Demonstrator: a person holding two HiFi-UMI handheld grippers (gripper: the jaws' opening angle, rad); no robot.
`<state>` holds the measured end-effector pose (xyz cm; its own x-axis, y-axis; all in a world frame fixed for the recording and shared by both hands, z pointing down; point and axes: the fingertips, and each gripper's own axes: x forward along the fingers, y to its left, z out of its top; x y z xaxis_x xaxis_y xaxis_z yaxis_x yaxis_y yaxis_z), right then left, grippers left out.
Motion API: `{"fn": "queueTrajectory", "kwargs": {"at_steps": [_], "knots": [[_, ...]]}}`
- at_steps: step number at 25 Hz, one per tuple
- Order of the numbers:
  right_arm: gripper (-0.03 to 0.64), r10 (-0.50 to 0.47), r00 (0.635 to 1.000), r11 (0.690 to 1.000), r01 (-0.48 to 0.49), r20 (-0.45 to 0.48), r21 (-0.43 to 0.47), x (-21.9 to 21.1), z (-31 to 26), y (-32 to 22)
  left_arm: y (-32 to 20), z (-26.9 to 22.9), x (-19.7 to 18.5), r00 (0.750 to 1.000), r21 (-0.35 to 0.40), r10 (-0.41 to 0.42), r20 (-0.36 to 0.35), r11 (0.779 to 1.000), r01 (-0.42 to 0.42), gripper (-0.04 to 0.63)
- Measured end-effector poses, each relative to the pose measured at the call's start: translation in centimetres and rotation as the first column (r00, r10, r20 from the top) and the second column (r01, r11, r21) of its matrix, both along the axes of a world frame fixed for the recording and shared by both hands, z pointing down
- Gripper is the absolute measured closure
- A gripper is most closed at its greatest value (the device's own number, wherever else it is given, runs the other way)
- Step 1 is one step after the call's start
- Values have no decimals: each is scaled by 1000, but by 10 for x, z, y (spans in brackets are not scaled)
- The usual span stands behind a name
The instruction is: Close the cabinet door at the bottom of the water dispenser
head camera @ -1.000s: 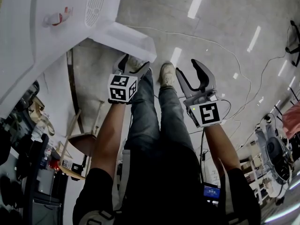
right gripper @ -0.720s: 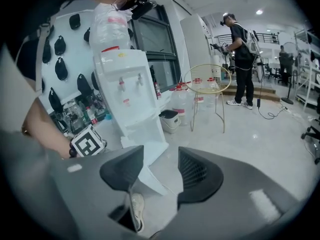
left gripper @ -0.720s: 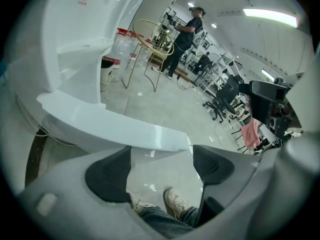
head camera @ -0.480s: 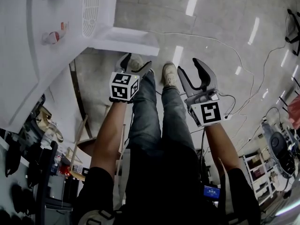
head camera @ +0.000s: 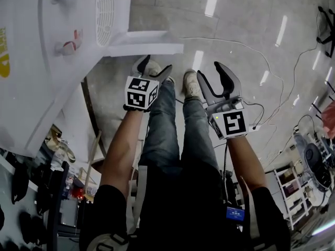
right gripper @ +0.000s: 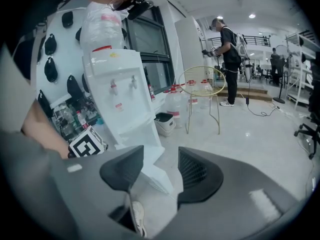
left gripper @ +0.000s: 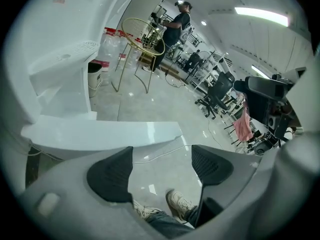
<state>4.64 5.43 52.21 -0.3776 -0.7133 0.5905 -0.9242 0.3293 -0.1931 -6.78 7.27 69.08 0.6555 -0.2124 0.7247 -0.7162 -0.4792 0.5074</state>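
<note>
Water dispenser [head camera: 42, 61] stands at the left, its cabinet door [head camera: 141, 42] swung out rightward over the floor [head camera: 246, 14]. Beyond the dispenser sits a bin [right gripper: 164, 123], then a wire chair [right gripper: 202, 86], with possibly water jugs [right gripper: 176, 101] between them.

The glossy grey floor [head camera: 246, 20] carries the water dispenser [head camera: 31, 88] and the person's shoes [head camera: 191, 83].

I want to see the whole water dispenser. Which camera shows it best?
The right gripper view: the dispenser shows there from bottle to open door. The head view looks down its front; the left gripper view shows only its tray and door.
</note>
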Motion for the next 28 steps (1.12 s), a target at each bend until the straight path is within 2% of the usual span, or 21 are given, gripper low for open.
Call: {"fn": "queueTrajectory", "kwargs": {"at_steps": [10,18,28], "knots": [[400,28,999,999,-28,23,17,-7,-1,-31,-43,-11,-12,999,39,-51,-5,998,52,212],[400,-82,996,996,81,26,36,-10,2,-61,-23,-12,-12,1000,33,-29,-4,999,29,212],[402,-152,988,988,151,31,32,5,8,-83,-25,0,1,994,-3,-106,28,994,106,212]]}}
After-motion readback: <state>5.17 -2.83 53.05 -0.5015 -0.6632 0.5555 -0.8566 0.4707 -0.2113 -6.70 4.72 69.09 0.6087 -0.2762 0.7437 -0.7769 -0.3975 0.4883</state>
